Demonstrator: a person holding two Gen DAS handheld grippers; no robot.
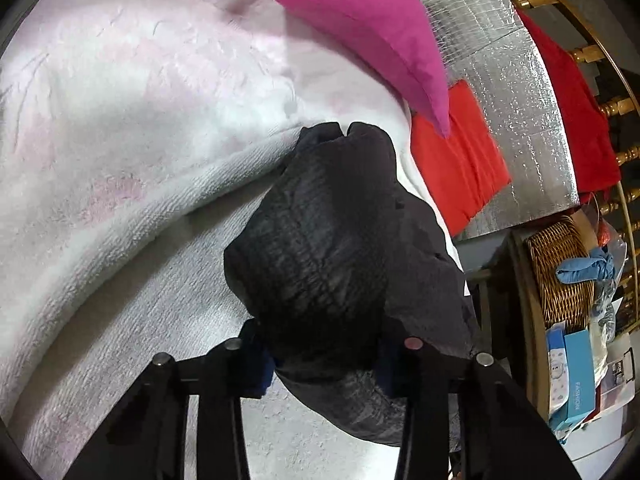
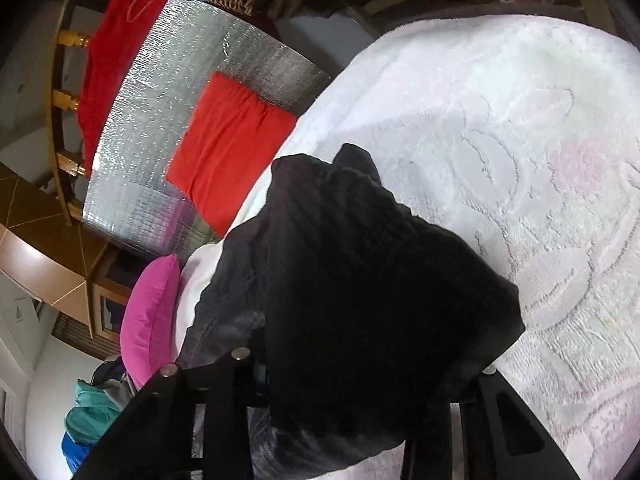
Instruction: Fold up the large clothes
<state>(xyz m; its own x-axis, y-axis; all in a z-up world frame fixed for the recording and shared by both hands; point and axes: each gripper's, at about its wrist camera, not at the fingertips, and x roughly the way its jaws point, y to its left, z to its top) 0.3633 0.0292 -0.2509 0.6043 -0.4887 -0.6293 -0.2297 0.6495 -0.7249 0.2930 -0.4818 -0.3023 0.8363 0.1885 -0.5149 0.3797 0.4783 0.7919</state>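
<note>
The left gripper point(image 1: 326, 364) is clamped on a bunched fold of the black garment point(image 1: 320, 248), blue pads pressing both sides. The right gripper point(image 2: 360, 364) likewise pinches that dark, ribbed cloth, which hangs crumpled over the white blanket point(image 2: 500, 120).

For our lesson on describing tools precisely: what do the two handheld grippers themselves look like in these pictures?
Both the left gripper and the right gripper have matte black, angular finger frames with straight struts and small round silver bolt heads. The left also shows one pinkish bolt head and blue pads on its fingers. No cables, sleeves or hands show.
</note>
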